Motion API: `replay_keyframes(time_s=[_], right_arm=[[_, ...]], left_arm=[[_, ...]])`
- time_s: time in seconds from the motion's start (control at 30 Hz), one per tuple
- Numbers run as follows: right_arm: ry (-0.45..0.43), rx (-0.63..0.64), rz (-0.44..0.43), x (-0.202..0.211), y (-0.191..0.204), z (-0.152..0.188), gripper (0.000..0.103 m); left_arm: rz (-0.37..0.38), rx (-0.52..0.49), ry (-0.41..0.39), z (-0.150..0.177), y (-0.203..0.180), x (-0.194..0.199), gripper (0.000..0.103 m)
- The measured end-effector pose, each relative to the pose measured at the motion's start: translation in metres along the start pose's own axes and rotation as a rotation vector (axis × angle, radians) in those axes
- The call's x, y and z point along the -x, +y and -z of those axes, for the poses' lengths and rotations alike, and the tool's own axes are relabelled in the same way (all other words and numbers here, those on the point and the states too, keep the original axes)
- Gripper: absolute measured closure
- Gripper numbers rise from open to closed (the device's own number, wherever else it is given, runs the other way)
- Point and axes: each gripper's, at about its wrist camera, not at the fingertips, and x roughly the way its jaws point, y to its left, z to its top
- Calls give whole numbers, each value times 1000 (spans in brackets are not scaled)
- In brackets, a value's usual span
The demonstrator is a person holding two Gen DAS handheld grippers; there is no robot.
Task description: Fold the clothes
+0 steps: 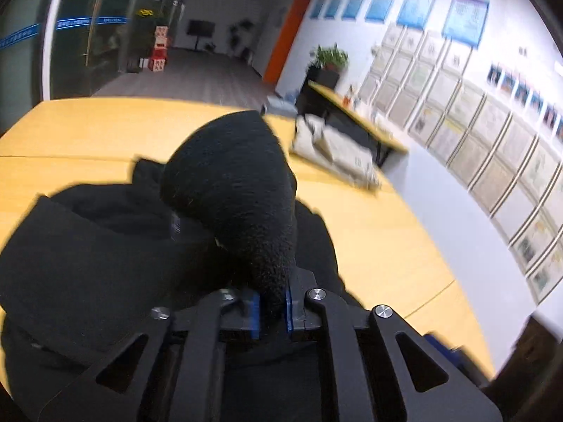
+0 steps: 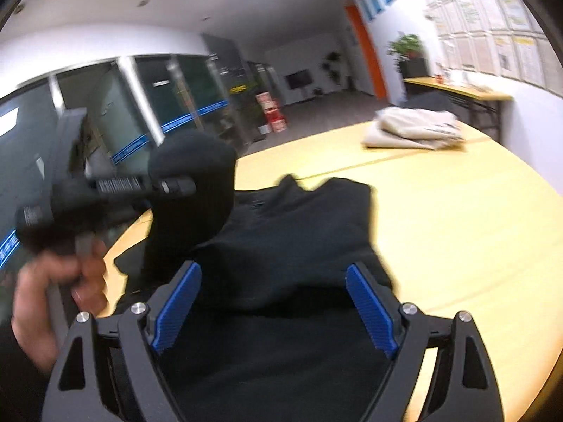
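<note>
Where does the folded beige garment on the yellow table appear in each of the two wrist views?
Left wrist view: the folded beige garment lies right of centre, at the table's far edge, beyond the black fleece.
Right wrist view: it lies upper right, on the far part of the yellow table.
Shared landmark: the orange wall panel, behind the garment in both views.
</note>
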Motion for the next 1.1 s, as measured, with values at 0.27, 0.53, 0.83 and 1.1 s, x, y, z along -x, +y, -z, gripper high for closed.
replay_keyframes(time_s=[0.27,0.53,0.83,1.1], right_arm=[[64,-25,34,-31,-18,-2,10],[135,26,26,-102,4,-10,11],[93,199,42,-106,49,-31,88],[235,36,183,-135,-29,4,88]], left_arm=[[-116,-55,-87,52,25,47,11],[-271,5,-53,68,157,59,6],[-197,148,66,74,241,33,33],[-143,100,85,70,258,36,42]])
